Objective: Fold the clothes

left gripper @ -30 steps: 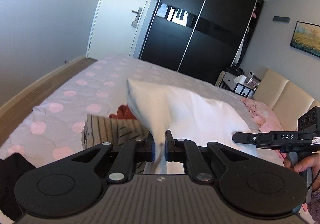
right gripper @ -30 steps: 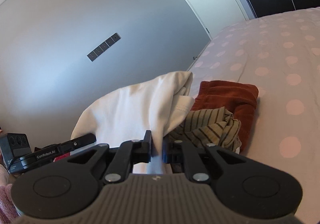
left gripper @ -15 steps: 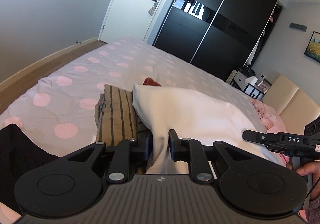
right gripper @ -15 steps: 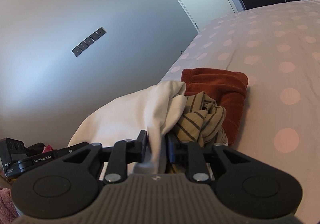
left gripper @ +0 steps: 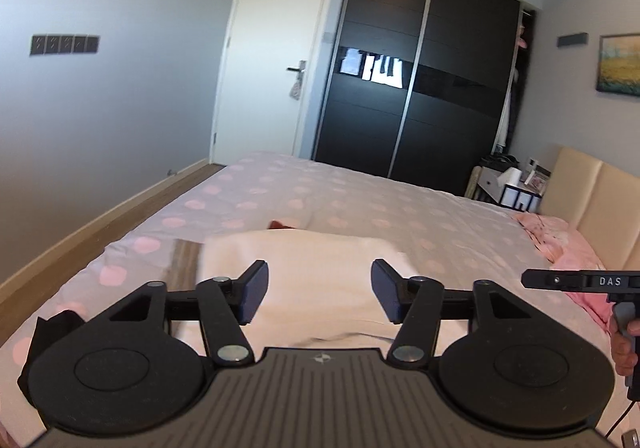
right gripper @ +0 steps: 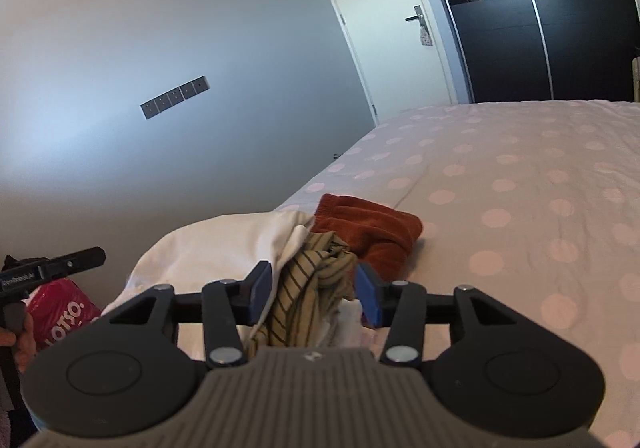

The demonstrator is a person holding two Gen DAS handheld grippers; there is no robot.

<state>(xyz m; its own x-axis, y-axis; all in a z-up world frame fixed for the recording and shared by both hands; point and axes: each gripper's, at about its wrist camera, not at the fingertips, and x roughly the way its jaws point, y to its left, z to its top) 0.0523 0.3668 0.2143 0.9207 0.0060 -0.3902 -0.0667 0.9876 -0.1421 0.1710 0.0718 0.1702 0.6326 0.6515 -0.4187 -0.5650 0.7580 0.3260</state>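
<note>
Left wrist view: the left gripper [left gripper: 319,298] stood with its jaws apart and still opening, nothing pressed between the pads. A folded white garment [left gripper: 312,272] lay on the polka-dot bedspread [left gripper: 360,203] directly ahead at twelve o'clock, its long axis running nine to three across the view. A striped garment [left gripper: 186,264] showed at its ten o'clock edge, and a sliver of rust-red cloth [left gripper: 280,224] just beyond. At three o'clock the right gripper's black finger and a hand [left gripper: 624,344] on its handle were visible.

Right wrist view: the right gripper [right gripper: 314,296] was likewise parted and opening. The crumpled striped garment [right gripper: 316,280] sat between its blue pads, apparently not squeezed. The white garment [right gripper: 224,244] spread toward ten o'clock, the rust-red folded garment [right gripper: 372,232] toward one o'clock, touching the striped one. At nine o'clock the left gripper's finger [right gripper: 76,260] hovered near a red packet [right gripper: 64,306].

Both grippers looked equally near the white garment; any next grasp would reach straight ahead.
</note>
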